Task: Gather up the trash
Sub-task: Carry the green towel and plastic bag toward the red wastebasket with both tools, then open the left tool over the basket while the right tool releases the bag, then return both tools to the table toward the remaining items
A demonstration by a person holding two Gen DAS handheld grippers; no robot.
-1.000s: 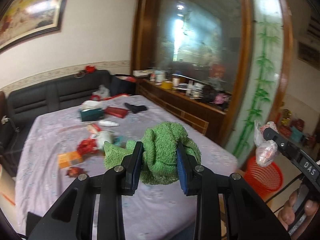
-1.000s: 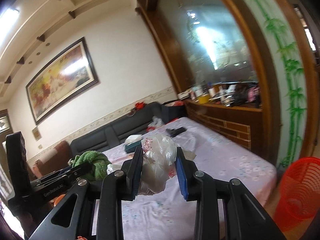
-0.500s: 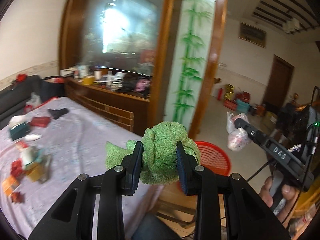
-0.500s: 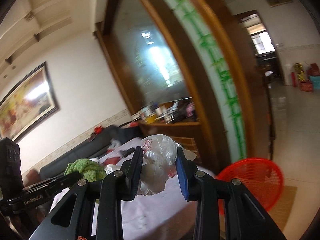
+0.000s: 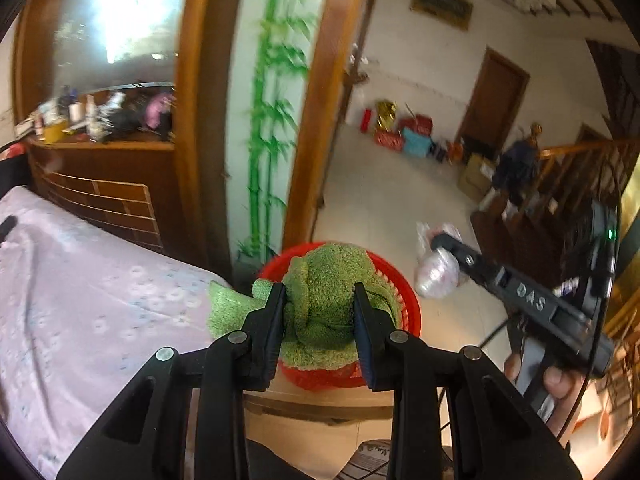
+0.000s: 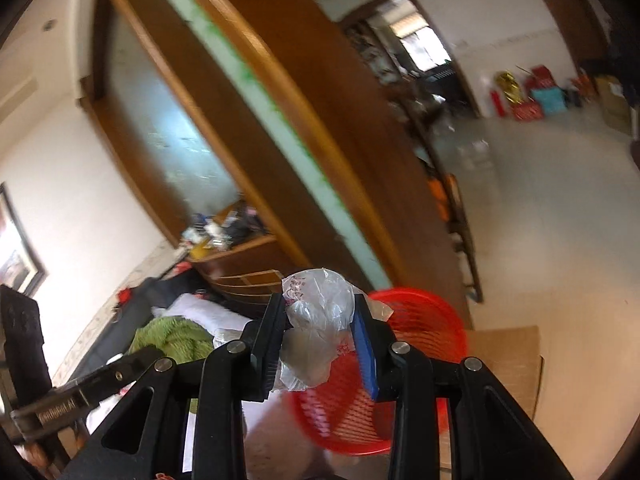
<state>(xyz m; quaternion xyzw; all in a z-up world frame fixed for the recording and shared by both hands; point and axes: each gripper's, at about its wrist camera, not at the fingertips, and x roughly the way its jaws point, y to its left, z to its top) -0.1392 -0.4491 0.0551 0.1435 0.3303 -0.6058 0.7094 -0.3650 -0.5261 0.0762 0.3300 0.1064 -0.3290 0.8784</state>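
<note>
My left gripper (image 5: pixel 320 320) is shut on a crumpled green towel (image 5: pixel 328 292), held in front of and above the red mesh basket (image 5: pixel 408 312) on the floor. In the same view my right gripper (image 5: pixel 434 254) shows at the right, carrying a crumpled clear plastic bag (image 5: pixel 434 276) beside the basket. The right wrist view has my right gripper (image 6: pixel 320 336) shut on that plastic bag (image 6: pixel 316 320), with the red basket (image 6: pixel 420 328) just behind and below it. The green towel (image 6: pixel 172 336) and the left gripper's body appear at the lower left there.
A table with a pale lilac cloth (image 5: pixel 80 300) fills the left. Behind it stand a wooden cabinet (image 5: pixel 104 184) and a bamboo-painted panel (image 5: pixel 272 120). Tiled floor (image 5: pixel 380 208) opens to the right, with boxes (image 5: pixel 404 136) along the far wall and a brown mat (image 6: pixel 508 356) under the basket.
Both grippers swung right, away from the littered table and down toward the red basket, keeping the towel and the bag. The basket now lies directly behind both loads.
</note>
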